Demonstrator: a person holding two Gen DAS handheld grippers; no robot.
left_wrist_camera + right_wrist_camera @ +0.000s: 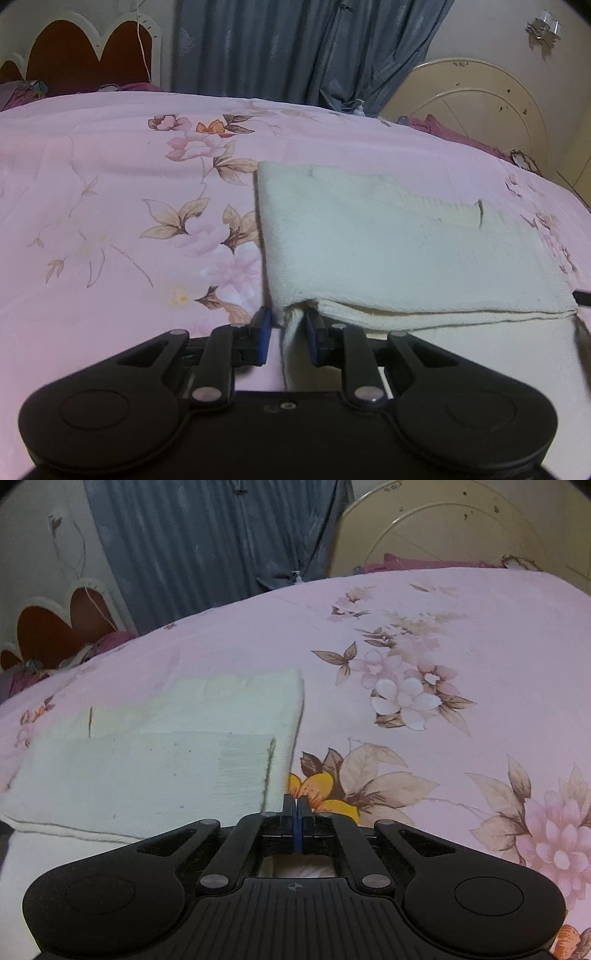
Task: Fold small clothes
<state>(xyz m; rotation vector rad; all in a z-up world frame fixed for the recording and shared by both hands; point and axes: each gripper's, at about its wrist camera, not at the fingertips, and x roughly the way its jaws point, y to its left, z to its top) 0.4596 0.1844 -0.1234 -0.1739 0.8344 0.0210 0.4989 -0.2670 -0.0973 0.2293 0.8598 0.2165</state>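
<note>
Cream cloth lies folded on our pink flowered bedspread, and we see its layers stacked along the near edge. Our left gripper sits low at the cloth's near left corner, jaws parted, blue pads on either side of the corner's hanging edge without pinching it. Over on the other side, our right gripper has its jaws pressed flat together, nothing between them, just beside the cloth's near right corner and above an orange printed flower. From the right wrist view the cloth spreads to the left, a thin dark thread line running near its right edge. Blue curtains hang behind the bed.
</note>
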